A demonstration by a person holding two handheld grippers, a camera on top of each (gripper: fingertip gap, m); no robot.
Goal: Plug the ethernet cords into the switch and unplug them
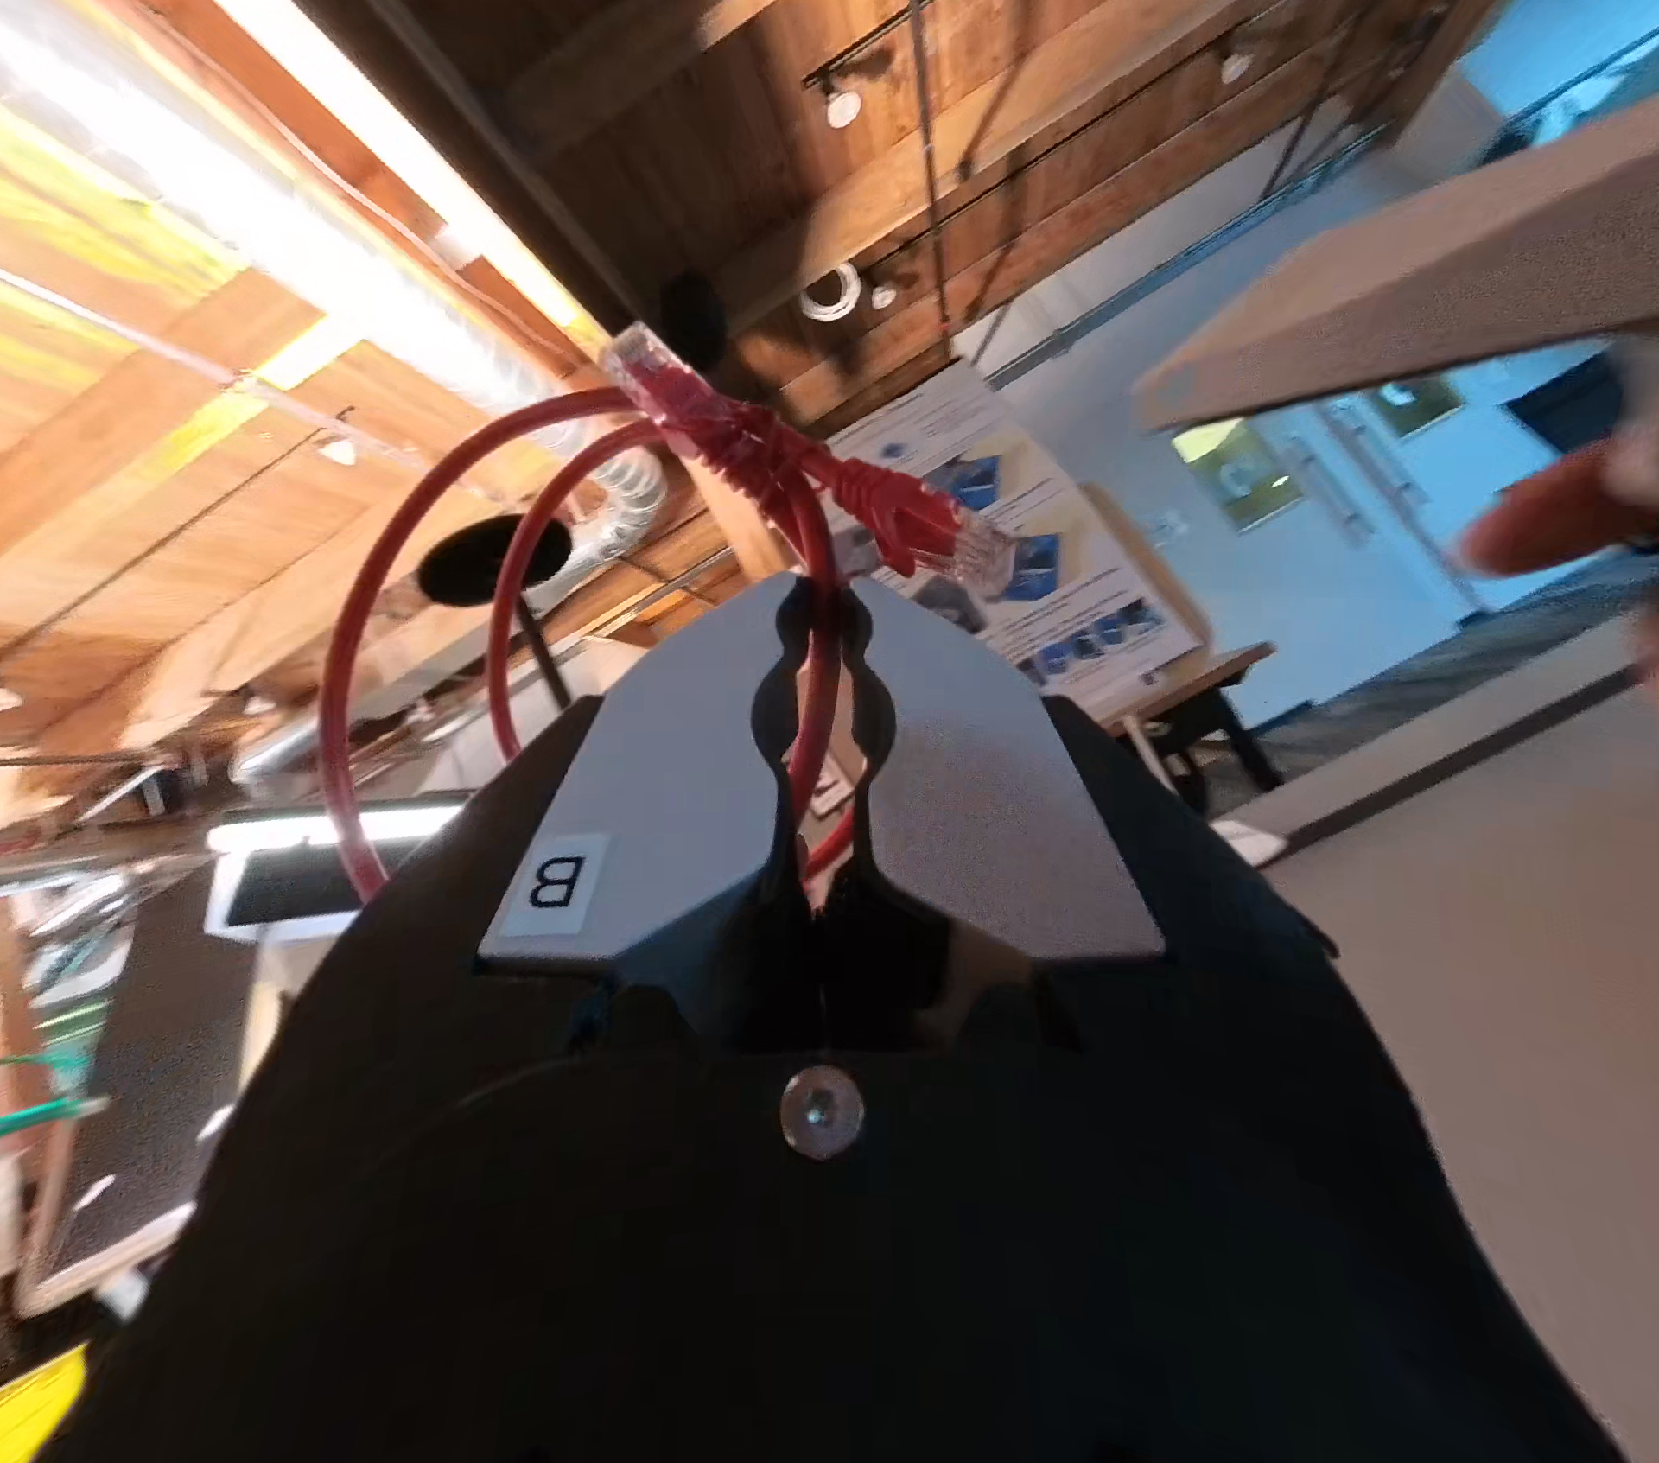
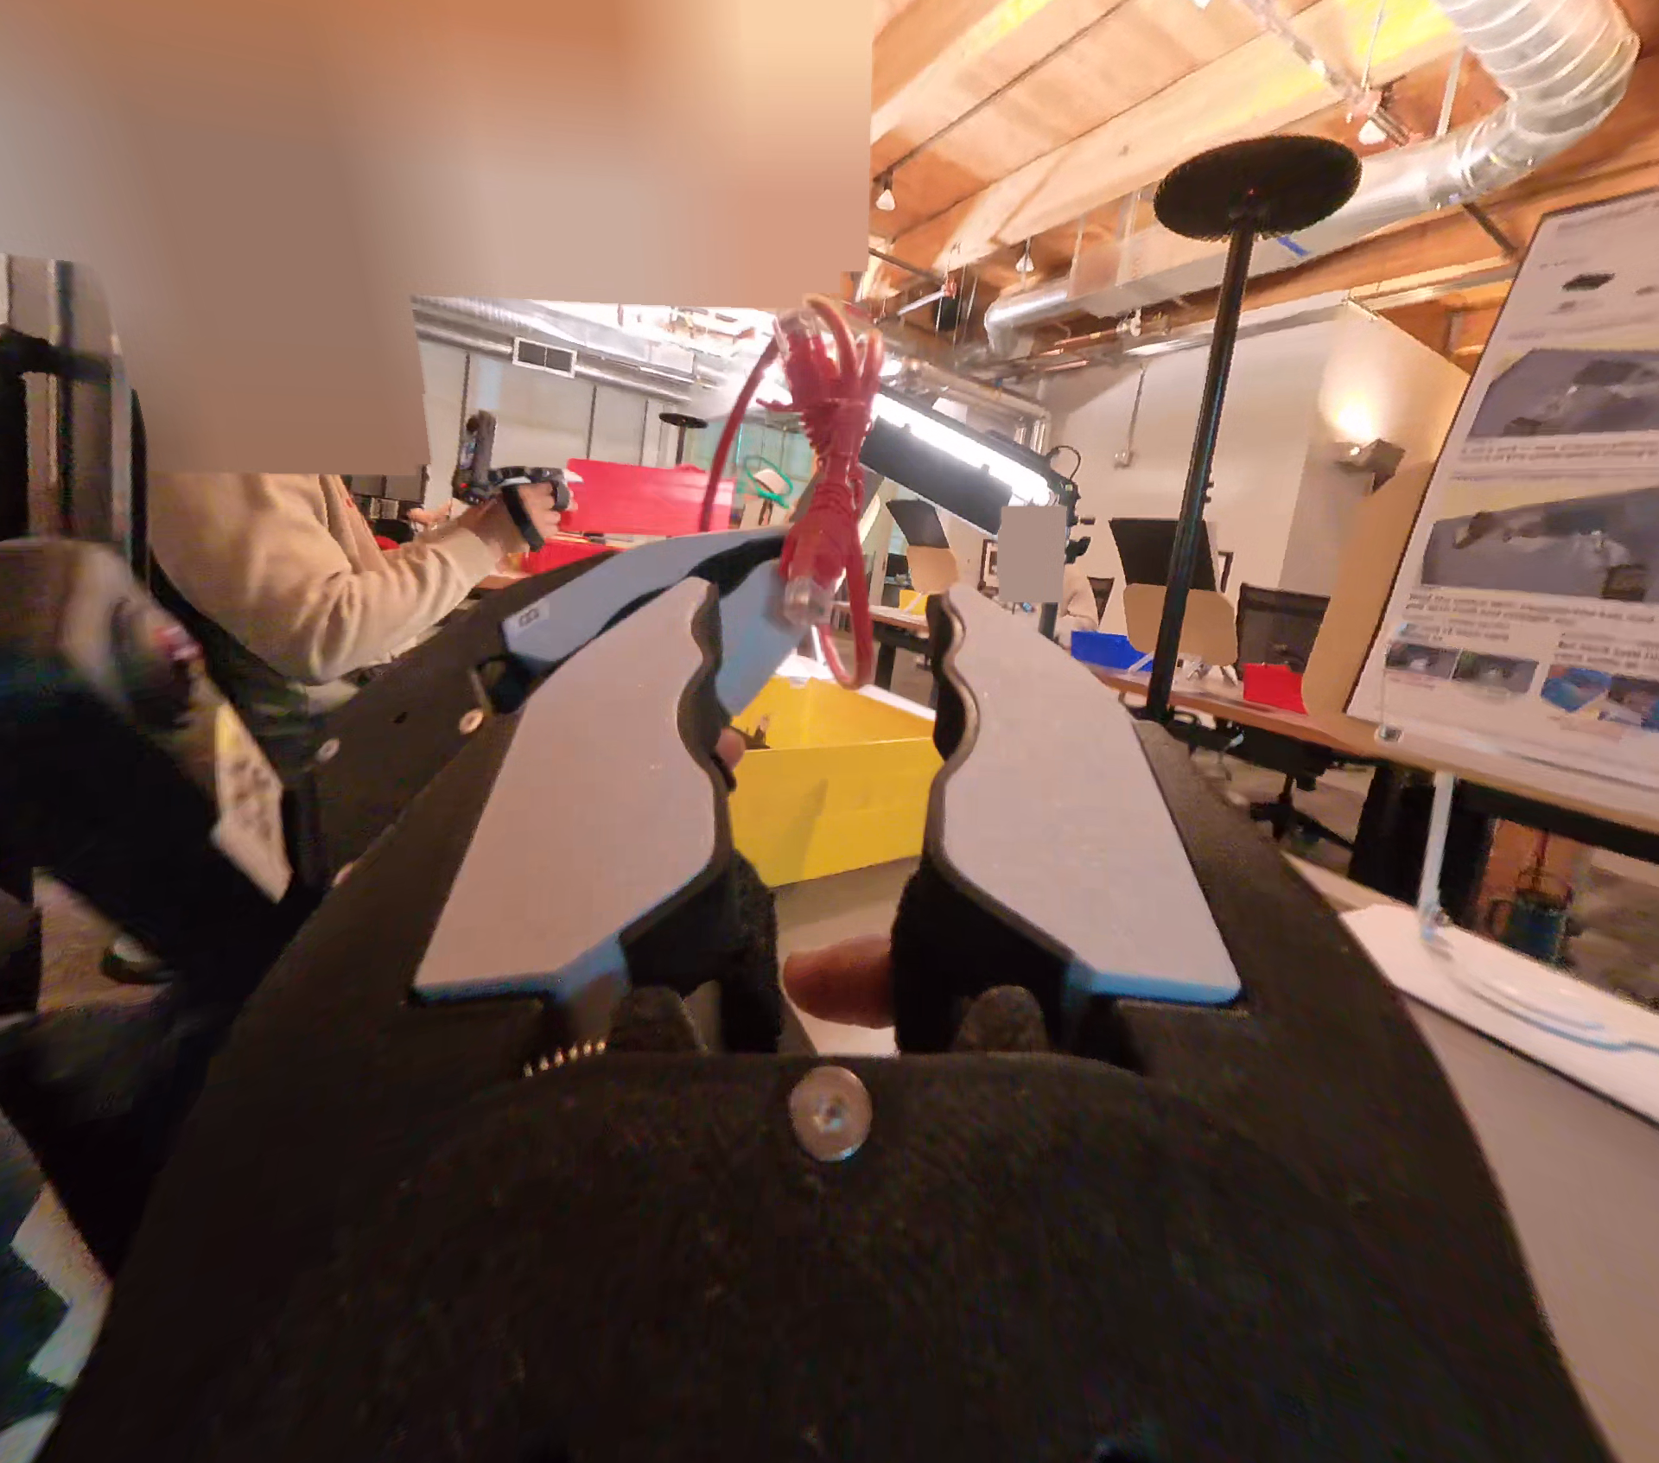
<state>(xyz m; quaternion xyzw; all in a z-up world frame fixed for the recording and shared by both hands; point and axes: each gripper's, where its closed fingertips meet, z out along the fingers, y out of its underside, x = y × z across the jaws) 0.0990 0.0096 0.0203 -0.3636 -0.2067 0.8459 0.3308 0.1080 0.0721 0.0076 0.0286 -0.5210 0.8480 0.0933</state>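
A red ethernet cord [image 1: 763,450], coiled in a loop and tied at the middle, has a clear plug [image 1: 974,544] at each end. My left gripper [image 1: 821,598] is shut on the cord's strands and holds it up in the air towards the wooden ceiling. In the right wrist view the cord [image 2: 830,432] hangs from the left gripper [image 2: 763,576] just ahead of my right gripper [image 2: 826,598]. The right gripper is open and empty, with its jaws wide apart below the cord. No switch is in view.
A yellow bin [image 2: 835,782] stands on the grey table behind the right gripper. A poster board [image 2: 1526,522] and a black pole stand [image 2: 1203,477] are at the right. A person in a beige sleeve [image 2: 296,585] sits at the left. A wooden shelf edge [image 1: 1391,307] is upper right. Across from one pair of fingers to the other is roughly 7 cm.
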